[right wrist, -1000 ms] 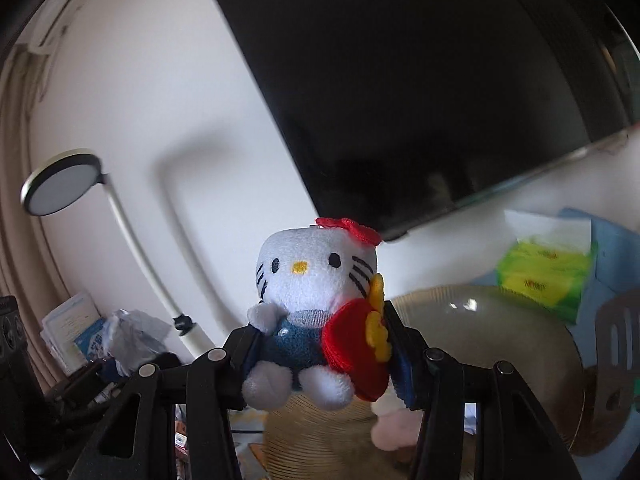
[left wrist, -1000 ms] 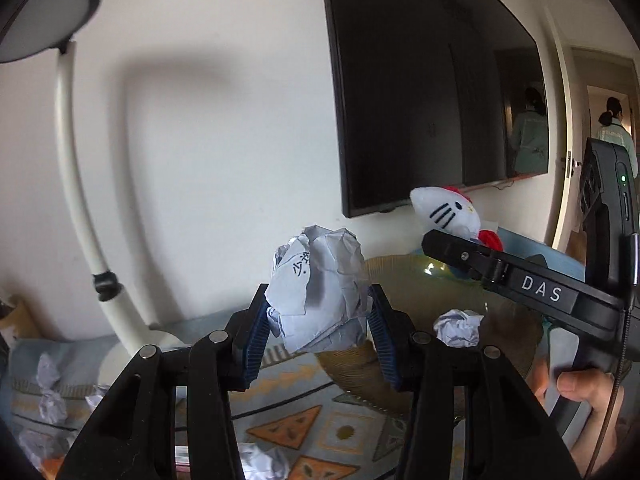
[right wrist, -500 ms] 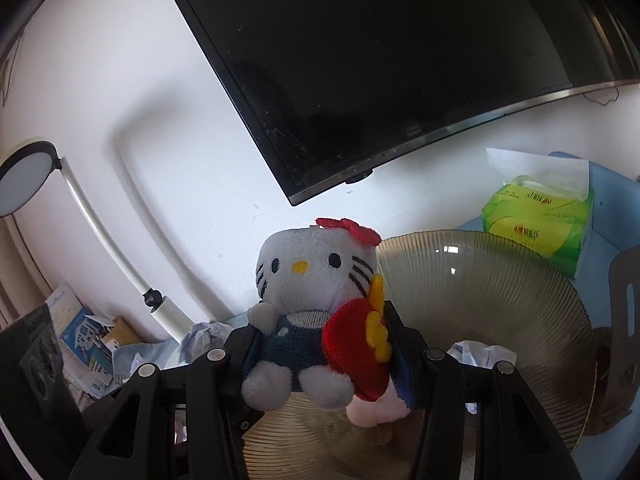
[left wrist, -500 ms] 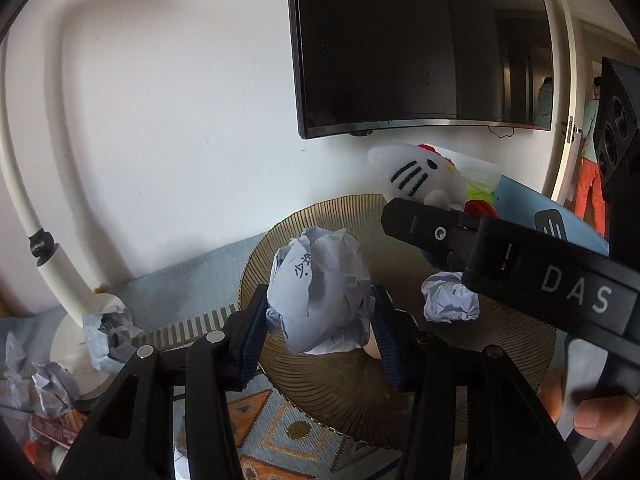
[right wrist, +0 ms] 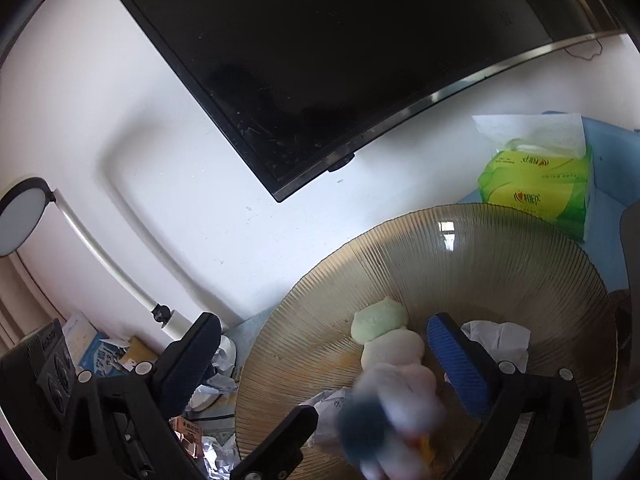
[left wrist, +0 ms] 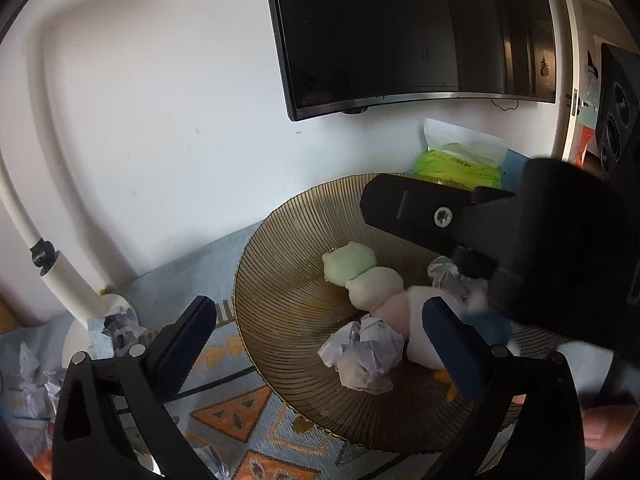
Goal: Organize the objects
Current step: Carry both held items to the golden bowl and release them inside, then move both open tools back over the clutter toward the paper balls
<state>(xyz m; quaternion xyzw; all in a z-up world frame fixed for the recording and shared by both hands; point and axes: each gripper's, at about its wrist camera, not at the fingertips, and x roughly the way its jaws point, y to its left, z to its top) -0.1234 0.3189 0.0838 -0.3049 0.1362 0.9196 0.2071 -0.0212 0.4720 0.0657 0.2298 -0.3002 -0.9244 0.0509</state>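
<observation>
My left gripper (left wrist: 318,306) hangs over the ribbed golden bowl (left wrist: 280,264), its jaws opening wide. The crumpled paper ball (left wrist: 364,354) lies loose in the bowl, clear of both pads. My right gripper (right wrist: 324,321) is beside it over the same bowl (right wrist: 480,256), its jaws opening too. The white cat plush (right wrist: 392,412) is a blur dropping below the right gripper's pads. In the left wrist view that plush (left wrist: 420,328) is half hidden behind my finger. A green, white and pink plush (left wrist: 360,276) and a second paper ball (right wrist: 496,340) rest in the bowl.
A green tissue pack (right wrist: 540,184) stands behind the bowl by the wall under a dark screen (left wrist: 380,32). A white lamp neck (left wrist: 60,272) rises at the left, with crumpled papers (left wrist: 116,324) around its base on the patterned mat (left wrist: 248,408).
Both grippers sank toward the bowl, then sprang open. The paper ball left the left gripper's pads and landed in the bowl. The cat plush left the right gripper's pads and is falling.
</observation>
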